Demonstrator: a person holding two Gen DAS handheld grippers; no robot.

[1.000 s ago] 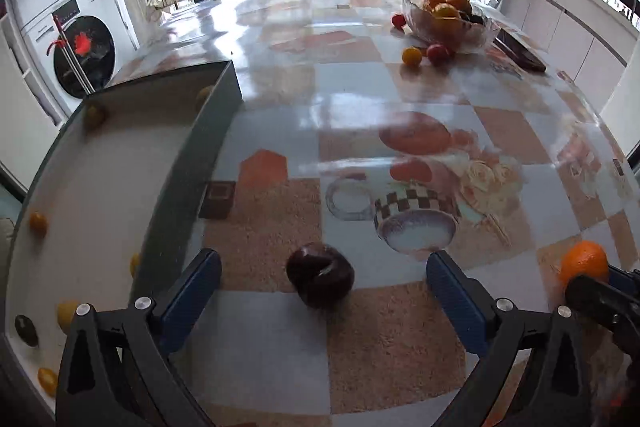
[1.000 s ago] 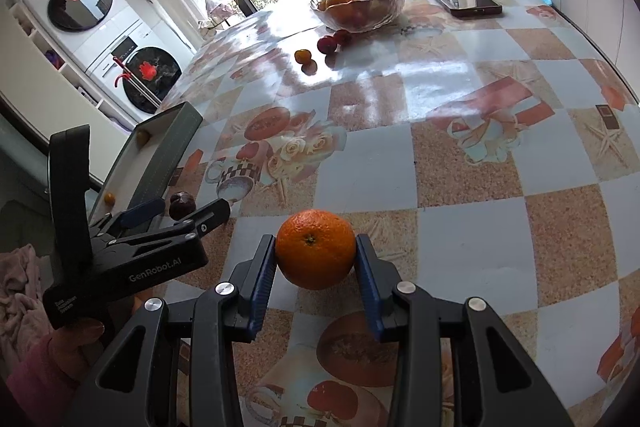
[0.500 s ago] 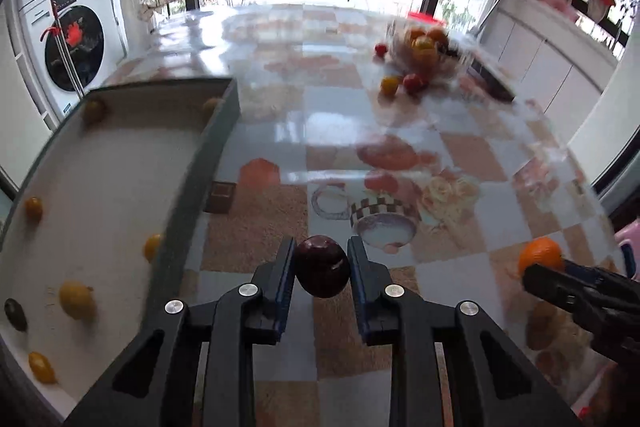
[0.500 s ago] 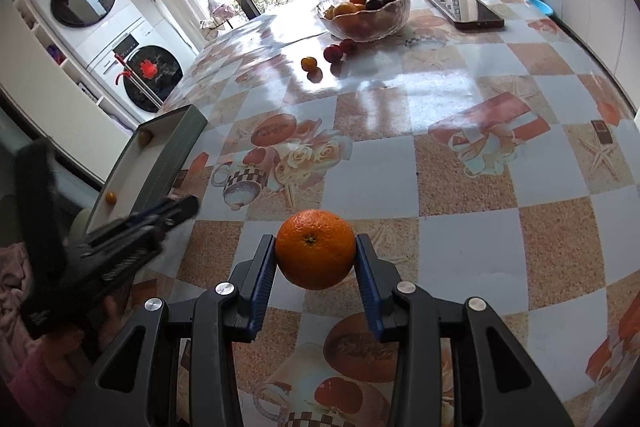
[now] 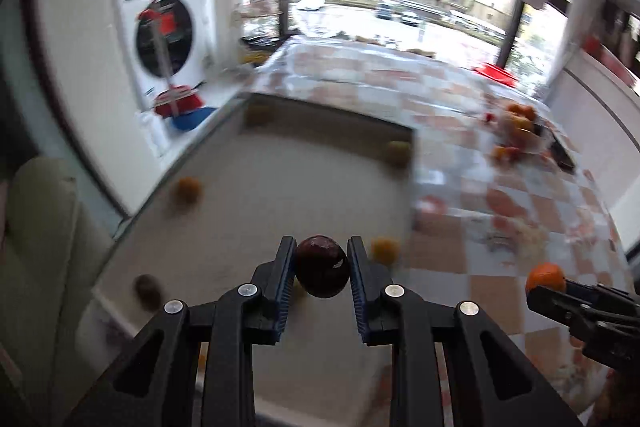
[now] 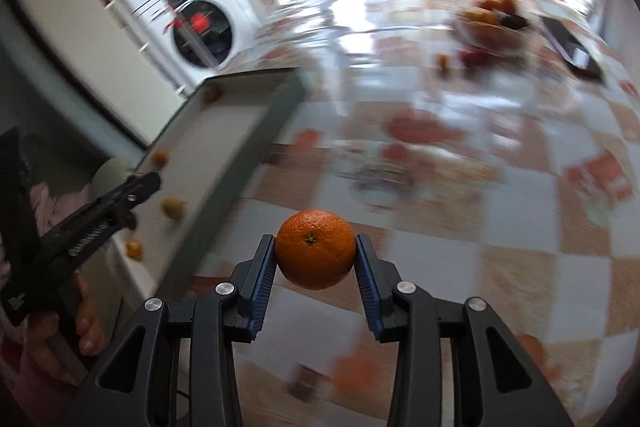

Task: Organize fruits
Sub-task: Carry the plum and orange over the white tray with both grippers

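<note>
We hold two fruits aloft over a checkered desk (image 6: 520, 227): the left claw (image 5: 322, 273) is clamped on a dark plum (image 5: 322, 271), carried above the pale floor of a grey-walled tray (image 5: 280, 163), while the right claw (image 6: 316, 255) grips an orange (image 6: 315, 254) above the desk, just right of the tray's long wall. Small fruits already lie scattered in the tray, among them a yellow one (image 5: 385, 249) just beside the plum's line of descent and a dark one (image 5: 147, 289) near the front corner. A glass bowl (image 6: 490, 23) of more fruit stands well apart at the far end of the desk.

The background is smeared in both views, which we read as fast travel. The risks we see from here:

- The plum is round and glossy, held only at its flanks. A jolt could squeeze it out, and we judge it would roll across the flat tray.
- Dropped from height, it may bounce into the loose fruits and scatter them.
- Both claws are converging on the same tray. We think they could collide at the wall unless one waits.
- The orange, carried low, could clip the tray's rim.
</note>
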